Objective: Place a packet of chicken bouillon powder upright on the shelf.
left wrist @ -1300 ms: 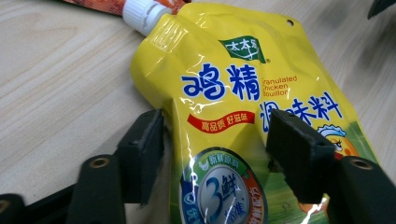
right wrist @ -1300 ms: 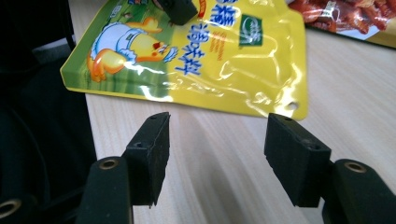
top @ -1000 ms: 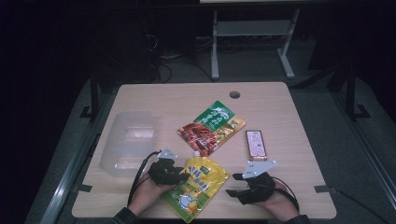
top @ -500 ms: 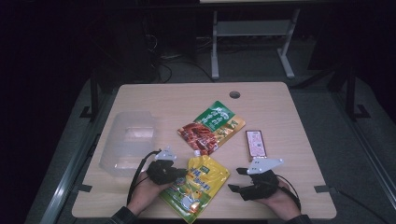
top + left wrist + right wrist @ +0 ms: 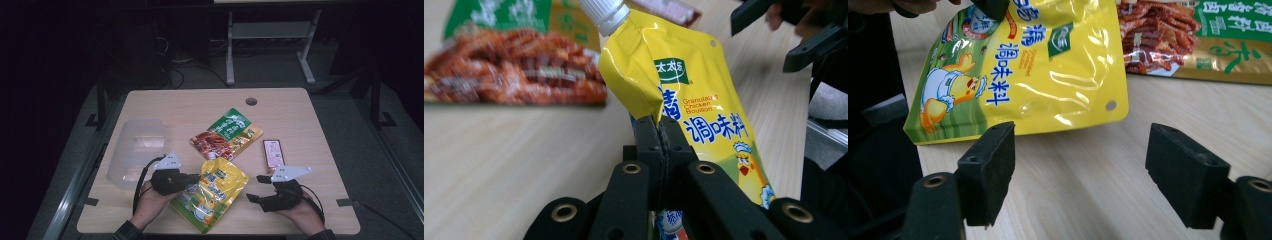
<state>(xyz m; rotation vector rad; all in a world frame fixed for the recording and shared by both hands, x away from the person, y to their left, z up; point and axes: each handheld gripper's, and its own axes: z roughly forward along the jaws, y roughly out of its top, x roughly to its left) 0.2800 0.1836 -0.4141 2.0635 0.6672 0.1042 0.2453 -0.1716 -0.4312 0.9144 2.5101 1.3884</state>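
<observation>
A yellow chicken-bouillon pouch (image 5: pixel 212 187) with a white screw cap (image 5: pixel 605 12) lies near the table's front edge. My left gripper (image 5: pixel 196 177) is shut on its left edge; in the left gripper view the jaws (image 5: pixel 660 125) pinch the creased foil and that side is lifted. My right gripper (image 5: pixel 256 189) sits just right of the pouch, open. Its jaws have just been opening, and in the right gripper view (image 5: pixel 1080 155) bare table shows between them, with the pouch (image 5: pixel 1038 60) a little beyond the tips.
A red and green snack bag (image 5: pixel 226 134) lies behind the pouch at mid-table. A small pink packet (image 5: pixel 273 152) rests to its right. A clear plastic container (image 5: pixel 137 150) stands at the left side. The table has a cable hole (image 5: pixel 251 101) near its far edge.
My left gripper closed on the pouch's left edge and rose a little, lifting that side. The right gripper's jaws spread wider while the hand stayed in place.
</observation>
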